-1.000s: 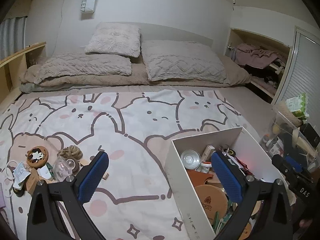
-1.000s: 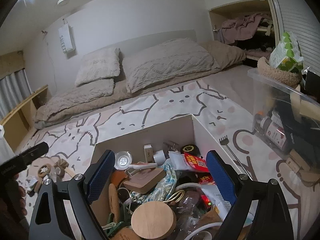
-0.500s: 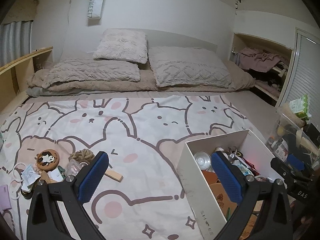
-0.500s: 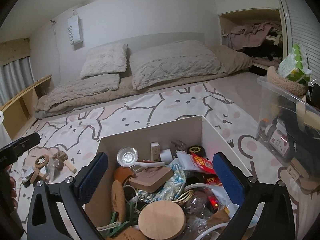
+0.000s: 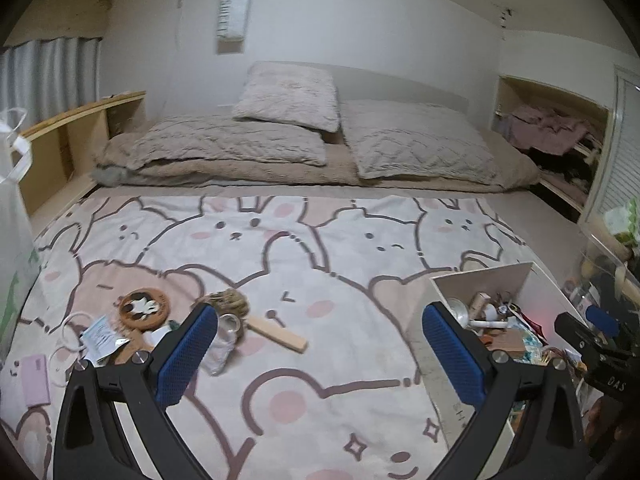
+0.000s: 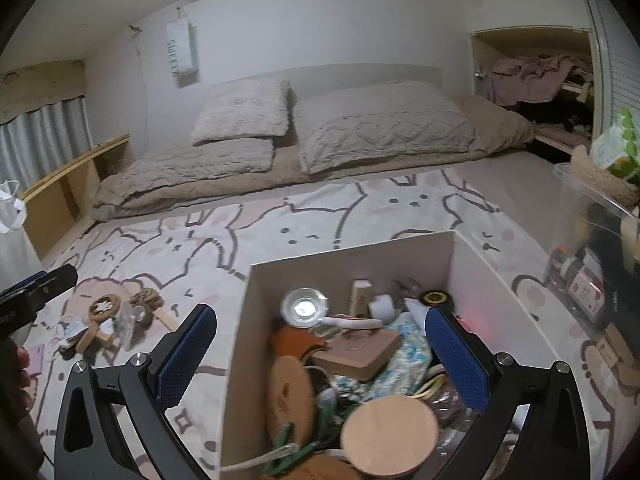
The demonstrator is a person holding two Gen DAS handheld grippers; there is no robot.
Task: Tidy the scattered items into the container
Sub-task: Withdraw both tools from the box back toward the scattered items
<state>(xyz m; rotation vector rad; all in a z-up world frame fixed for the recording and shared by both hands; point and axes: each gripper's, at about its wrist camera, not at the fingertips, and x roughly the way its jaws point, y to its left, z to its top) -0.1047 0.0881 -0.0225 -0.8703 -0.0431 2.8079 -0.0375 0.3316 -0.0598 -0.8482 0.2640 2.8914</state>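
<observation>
Scattered items lie on the bunny-print blanket [image 5: 320,272]: a round patterned coaster [image 5: 144,307], a rope bundle [image 5: 229,300], a wooden stick [image 5: 276,332], a clear plastic piece [image 5: 222,344], a white packet [image 5: 100,332] and a pink card [image 5: 35,374]. My left gripper [image 5: 320,354] hangs open over the blanket, its left pad just in front of that pile. The white box [image 6: 352,250] holds several things, among them a round wooden lid [image 6: 390,432] and a wooden block [image 6: 356,352]. My right gripper [image 6: 320,356] is open, holding nothing, with one finger over the box and the other left of it.
Pillows [image 5: 288,96] and a folded duvet lie at the head of the bed. A clear plastic bin [image 6: 592,248] with bottles stands right of the box. A wooden shelf [image 5: 80,128] runs along the left. The same pile [image 6: 104,312] shows left of the box.
Both grippers have shifted left: the box slid rightward in each view and the pile came nearer the left gripper. The right gripper's jaws spread a little wider.
</observation>
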